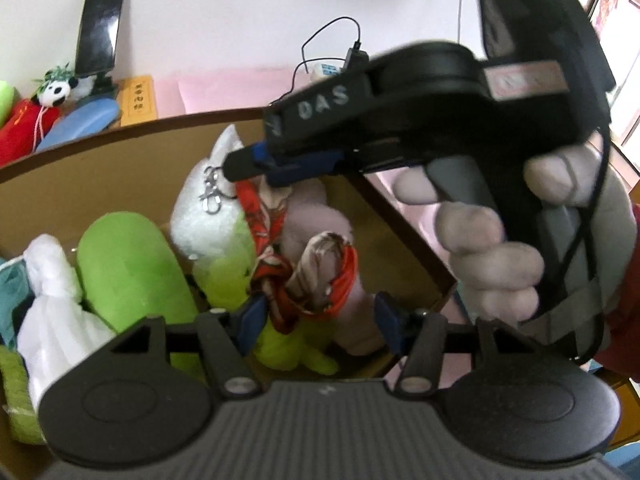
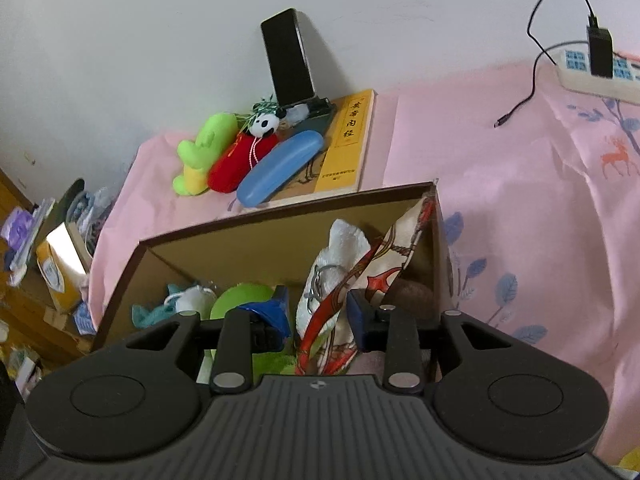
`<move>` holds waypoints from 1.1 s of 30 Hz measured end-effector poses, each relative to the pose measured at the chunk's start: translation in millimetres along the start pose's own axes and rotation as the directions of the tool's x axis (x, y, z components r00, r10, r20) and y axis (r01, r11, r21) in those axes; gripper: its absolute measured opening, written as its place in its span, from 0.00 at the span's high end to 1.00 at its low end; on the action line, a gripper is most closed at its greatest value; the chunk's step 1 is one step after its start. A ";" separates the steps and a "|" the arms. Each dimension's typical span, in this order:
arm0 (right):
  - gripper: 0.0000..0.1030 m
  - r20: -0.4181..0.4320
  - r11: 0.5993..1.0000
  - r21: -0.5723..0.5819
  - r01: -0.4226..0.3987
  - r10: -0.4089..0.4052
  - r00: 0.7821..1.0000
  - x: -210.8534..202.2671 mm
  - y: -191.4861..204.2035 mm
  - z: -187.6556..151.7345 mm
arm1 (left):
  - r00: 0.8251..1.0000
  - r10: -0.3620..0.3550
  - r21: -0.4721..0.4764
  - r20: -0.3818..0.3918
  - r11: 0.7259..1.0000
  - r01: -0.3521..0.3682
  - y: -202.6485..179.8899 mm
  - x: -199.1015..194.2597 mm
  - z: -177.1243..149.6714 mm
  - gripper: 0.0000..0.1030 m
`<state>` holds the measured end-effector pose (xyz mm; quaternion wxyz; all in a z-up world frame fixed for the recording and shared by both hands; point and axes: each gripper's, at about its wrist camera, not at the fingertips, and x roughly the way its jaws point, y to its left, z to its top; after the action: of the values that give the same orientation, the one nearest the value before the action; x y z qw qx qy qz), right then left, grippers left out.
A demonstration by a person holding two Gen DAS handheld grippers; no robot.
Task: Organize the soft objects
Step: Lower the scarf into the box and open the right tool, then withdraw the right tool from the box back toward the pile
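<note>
A brown cardboard box (image 1: 100, 152) holds soft toys: a green plush (image 1: 132, 268), a white plush with a metal clip (image 1: 208, 208), a pink plush (image 1: 316, 216) and white cloth (image 1: 52, 304). A red patterned scarf (image 1: 316, 280) lies knotted over them. My left gripper (image 1: 320, 316) is open just above the knot, a finger on each side. My right gripper (image 1: 256, 164), held by a gloved hand, seems shut on the scarf's upper end. In the right wrist view the scarf (image 2: 384, 268) rises between the right gripper's fingers (image 2: 320, 316) inside the box (image 2: 280, 212).
On the pink cloth (image 2: 500, 200) behind the box lie a green plush (image 2: 204, 148), a red plush (image 2: 240, 160), a small panda (image 2: 264, 124), a blue case (image 2: 280, 168), a yellow book (image 2: 348, 140) and a phone on a stand (image 2: 288, 60). A power strip (image 2: 596, 76) lies far right.
</note>
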<state>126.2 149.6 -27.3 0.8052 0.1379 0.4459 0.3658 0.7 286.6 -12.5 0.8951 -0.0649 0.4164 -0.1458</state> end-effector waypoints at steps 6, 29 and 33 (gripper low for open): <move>0.85 0.039 0.997 0.070 -0.017 0.014 0.999 -19.3 -9.8 -4.2 | 1.000 0.008 0.007 -0.002 1.000 -0.008 -2.4 -2.3 2.2 0.45; 0.85 0.186 0.991 -0.025 0.130 -0.124 0.975 -88.0 5.9 -54.5 | 0.959 0.283 -0.024 -0.013 0.959 -0.283 -28.4 -39.6 8.0 0.45; 0.85 0.209 0.987 -0.042 0.156 -0.144 0.967 -97.1 12.0 -64.8 | 0.946 0.323 -0.041 -0.021 0.945 -0.324 -34.5 -43.1 5.4 0.45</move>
<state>35.0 82.1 2.6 0.8760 0.1173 0.3587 0.3004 -28.6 267.3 30.5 0.9022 -0.0142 0.4309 0.0116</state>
